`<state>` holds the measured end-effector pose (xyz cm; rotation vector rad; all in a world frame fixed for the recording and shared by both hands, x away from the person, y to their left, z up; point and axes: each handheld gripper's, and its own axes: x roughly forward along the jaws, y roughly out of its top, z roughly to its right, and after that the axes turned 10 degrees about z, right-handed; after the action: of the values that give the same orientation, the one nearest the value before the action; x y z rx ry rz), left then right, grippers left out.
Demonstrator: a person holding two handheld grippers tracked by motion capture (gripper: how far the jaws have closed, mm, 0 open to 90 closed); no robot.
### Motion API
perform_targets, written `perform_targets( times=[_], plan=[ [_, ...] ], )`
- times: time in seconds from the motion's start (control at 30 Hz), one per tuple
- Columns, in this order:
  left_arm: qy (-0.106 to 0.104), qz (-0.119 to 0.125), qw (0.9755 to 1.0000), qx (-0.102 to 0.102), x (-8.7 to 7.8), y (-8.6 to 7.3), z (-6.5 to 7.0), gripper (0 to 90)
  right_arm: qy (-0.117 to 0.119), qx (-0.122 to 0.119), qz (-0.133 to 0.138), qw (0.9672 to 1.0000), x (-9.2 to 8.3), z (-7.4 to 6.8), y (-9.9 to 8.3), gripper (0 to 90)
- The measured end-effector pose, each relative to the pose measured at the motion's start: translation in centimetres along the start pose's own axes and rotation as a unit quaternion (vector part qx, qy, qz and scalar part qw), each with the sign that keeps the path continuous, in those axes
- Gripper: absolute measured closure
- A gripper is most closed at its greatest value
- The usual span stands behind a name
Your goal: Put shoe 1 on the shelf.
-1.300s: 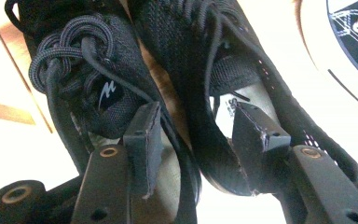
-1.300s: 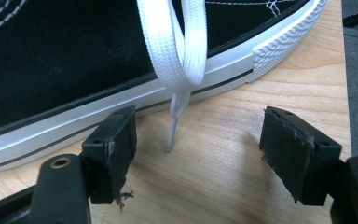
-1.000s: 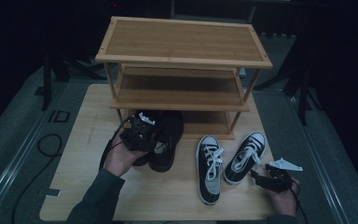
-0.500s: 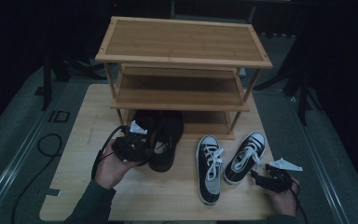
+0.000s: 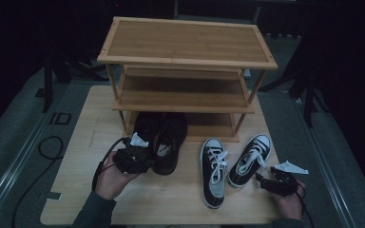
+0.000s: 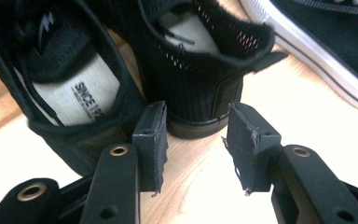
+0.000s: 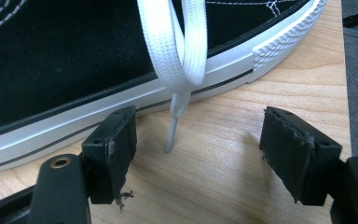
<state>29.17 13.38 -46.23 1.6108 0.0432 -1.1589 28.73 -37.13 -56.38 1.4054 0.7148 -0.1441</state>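
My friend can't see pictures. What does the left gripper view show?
Two black shoes sit heel-first on a wooden table, just beyond the open left claw, whose jaws have just been closing with nothing between them. A sneaker with a white sole edges the top right.

Matt black mesh cloth shoes (image 6: 200,70), smooth pale wood table (image 5: 81,137), canvas sneaker (image 7: 51,51) with ribbed white rubber rim.
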Motion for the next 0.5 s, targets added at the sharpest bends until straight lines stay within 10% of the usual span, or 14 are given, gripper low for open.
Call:
perform_targets(
  times=[0.5],
  plan=[
    [-0.012,-0.001,0.9999,0.004,1.8,-1.9,0.5,67.5,0.000,0.000,0.000,1.0000,0.0,0.0,0.0,26.9]
  ],
)
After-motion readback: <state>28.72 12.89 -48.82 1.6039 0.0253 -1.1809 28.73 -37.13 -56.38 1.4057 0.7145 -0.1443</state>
